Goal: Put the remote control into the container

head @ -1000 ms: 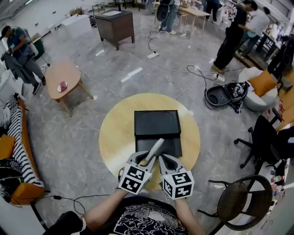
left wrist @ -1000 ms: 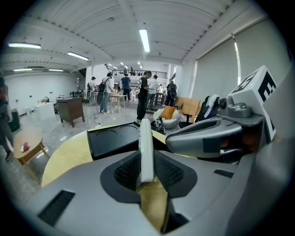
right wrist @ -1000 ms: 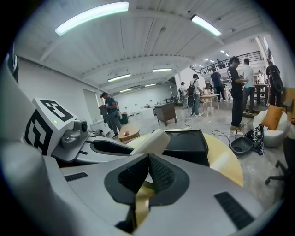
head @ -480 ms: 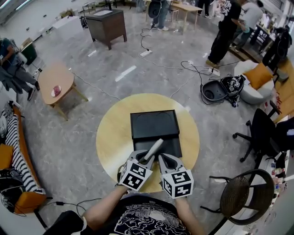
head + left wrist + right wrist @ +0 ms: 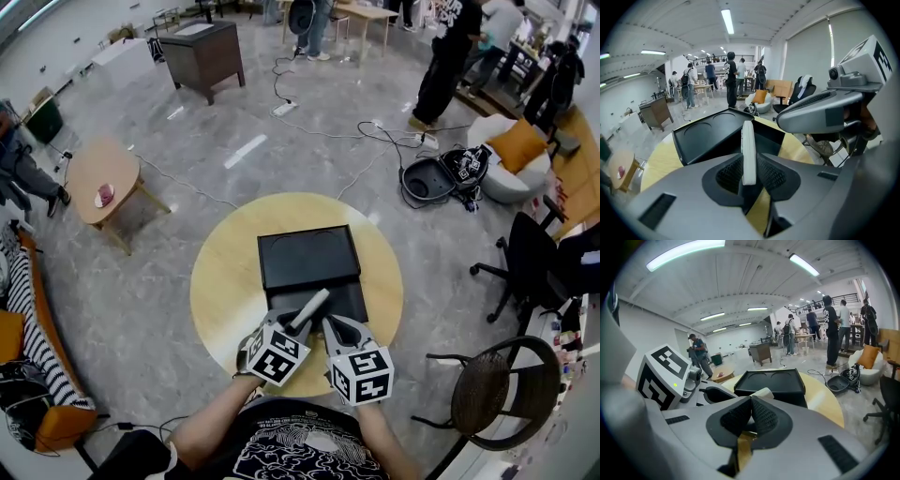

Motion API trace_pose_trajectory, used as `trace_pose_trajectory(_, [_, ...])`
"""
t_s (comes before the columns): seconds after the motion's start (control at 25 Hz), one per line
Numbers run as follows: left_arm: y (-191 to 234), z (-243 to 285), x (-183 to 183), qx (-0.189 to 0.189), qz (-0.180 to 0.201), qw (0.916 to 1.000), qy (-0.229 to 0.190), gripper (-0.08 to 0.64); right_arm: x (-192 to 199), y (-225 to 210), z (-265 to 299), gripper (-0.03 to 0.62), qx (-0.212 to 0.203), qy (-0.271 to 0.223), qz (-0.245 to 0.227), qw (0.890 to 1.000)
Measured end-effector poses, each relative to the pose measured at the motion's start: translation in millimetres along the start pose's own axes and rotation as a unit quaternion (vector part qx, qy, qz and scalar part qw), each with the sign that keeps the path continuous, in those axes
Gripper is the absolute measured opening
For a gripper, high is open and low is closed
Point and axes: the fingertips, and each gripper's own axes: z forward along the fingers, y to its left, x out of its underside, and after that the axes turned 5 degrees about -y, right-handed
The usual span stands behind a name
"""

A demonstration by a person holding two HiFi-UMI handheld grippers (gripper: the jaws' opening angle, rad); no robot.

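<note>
Remote (image 5: 748, 145) held ready for container (image 5: 710, 133)
Left claw (image 5: 749, 177) clamps it edgewise, container just ahead; right claw (image 5: 751, 417) closed, empty.

Pale grey-white remote control (image 5: 748, 152). Matte black container (image 5: 309, 255). Warm yellow round table (image 5: 220, 291). The left gripper (image 5: 749, 174) and right gripper (image 5: 751, 417) are light grey, with black cross-hatched pads (image 5: 729, 174). Their marker cubes (image 5: 275, 357) are white with bold black squares. The floor (image 5: 141, 272) is grey and marbled.

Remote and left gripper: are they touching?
Touching. The left gripper view shows the left gripper shut on the remote, with both jaws pressing its sides.
</note>
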Motion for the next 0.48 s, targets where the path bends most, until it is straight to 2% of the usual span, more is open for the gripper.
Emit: trace_pose_trajectory(0.48, [1.7,17.8,5.5,0.023,0.049,0.9979,0.034,0.097,1.2,-7.9,-1.4,0.021,0.028,0.0,0.013,1.0])
